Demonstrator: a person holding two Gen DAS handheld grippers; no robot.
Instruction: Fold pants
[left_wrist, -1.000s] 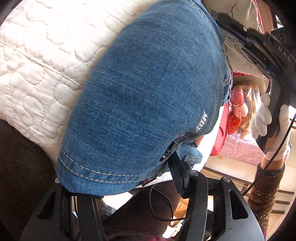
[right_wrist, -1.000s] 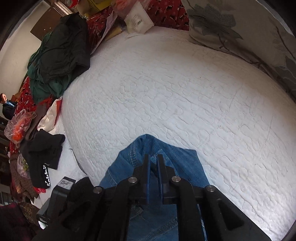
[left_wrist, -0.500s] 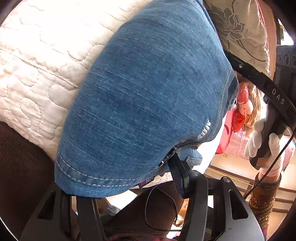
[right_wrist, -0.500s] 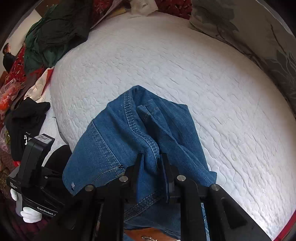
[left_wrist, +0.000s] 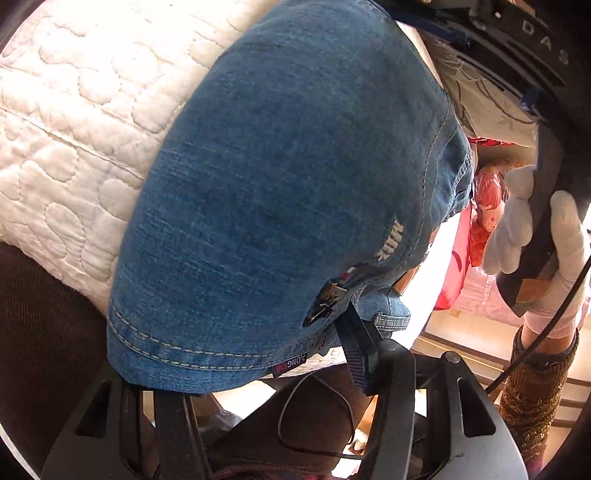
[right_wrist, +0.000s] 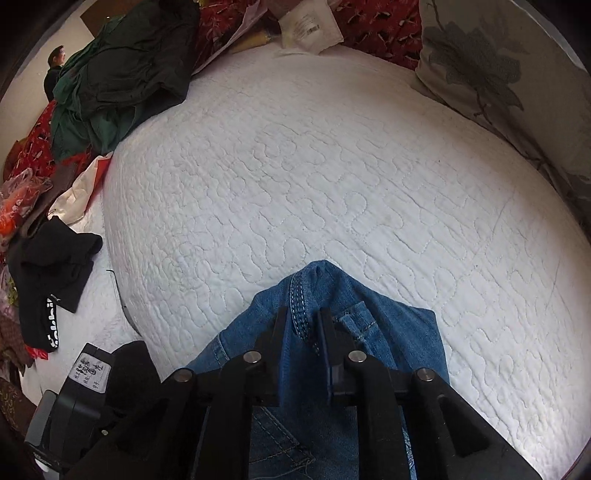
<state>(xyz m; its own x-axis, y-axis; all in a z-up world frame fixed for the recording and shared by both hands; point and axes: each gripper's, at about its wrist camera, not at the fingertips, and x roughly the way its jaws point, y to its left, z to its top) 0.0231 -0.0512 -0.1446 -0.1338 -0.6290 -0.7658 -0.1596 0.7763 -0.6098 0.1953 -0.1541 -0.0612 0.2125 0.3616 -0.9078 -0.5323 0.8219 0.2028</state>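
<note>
Blue jeans (left_wrist: 295, 184) hang over the edge of the white quilted bed (left_wrist: 74, 110). My left gripper (left_wrist: 258, 369) holds their waistband near the zipper, and the denim drapes over its fingers and hides the tips. In the right wrist view my right gripper (right_wrist: 301, 325) has a stitched seam fold of the jeans (right_wrist: 388, 332) between its blue pads, which press on it while its jaws are closing. A white-gloved hand (left_wrist: 517, 229) holds the right gripper's handle at the right edge of the left wrist view. The left gripper's black body (right_wrist: 74, 387) shows at lower left.
The white quilt (right_wrist: 332, 166) spreads ahead of the right gripper. A dark green clothes heap (right_wrist: 122, 74) and a black garment (right_wrist: 51, 266) lie at its left side, and a flowered pillow (right_wrist: 498, 74) sits at the upper right. A person (right_wrist: 55, 70) stands far off at the upper left.
Half a second ago more of the jeans showed ahead of the right gripper; now only a peak of denim pokes past its pads. The left gripper's hold looks the same.
</note>
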